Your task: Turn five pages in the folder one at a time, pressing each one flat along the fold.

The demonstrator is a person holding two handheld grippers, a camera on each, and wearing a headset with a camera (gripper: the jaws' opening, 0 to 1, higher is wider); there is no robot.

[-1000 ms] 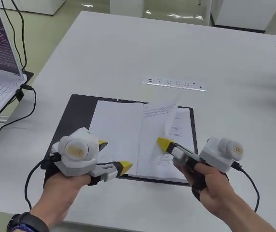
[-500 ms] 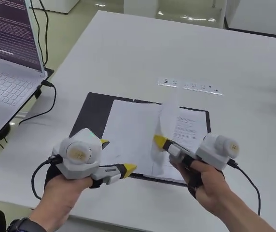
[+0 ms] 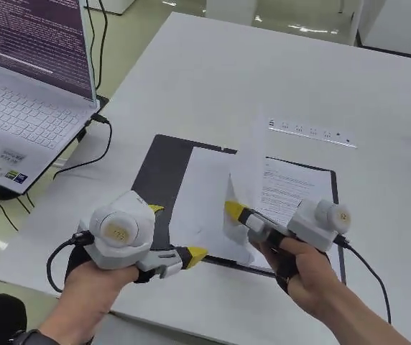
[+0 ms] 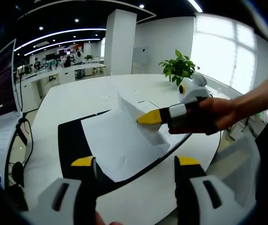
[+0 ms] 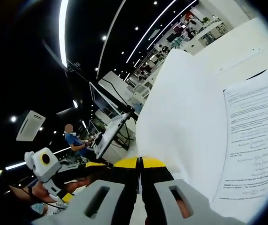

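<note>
The right gripper (image 3: 233,210) is clamping the lower edge of the lifted page (image 3: 249,162). In the right gripper view its jaws are standing closed with the sheet between them. The left gripper (image 3: 174,231) is hovering with its jaws spread apart, gripping nothing.

The folder (image 3: 164,171) is lying open on the white table (image 3: 213,79). The lifted page is standing near upright over the fold, between the blank left-hand page (image 3: 207,188) and the printed right-hand page (image 3: 293,188).

In the head view the fold is running roughly from 12 to 6 o'clock. The blank left-hand page, where the sheet should land, is lying at 9 o'clock from the right gripper, so the sheet needs carrying that way. The left gripper is sitting at 8 o'clock from the right gripper, over the folder's near left corner, and is judged the nearer tool for pressing along the fold.

The standing sheet and the right gripper are hiding the fold line. Whether one sheet or several are being pinched cannot be told
</note>
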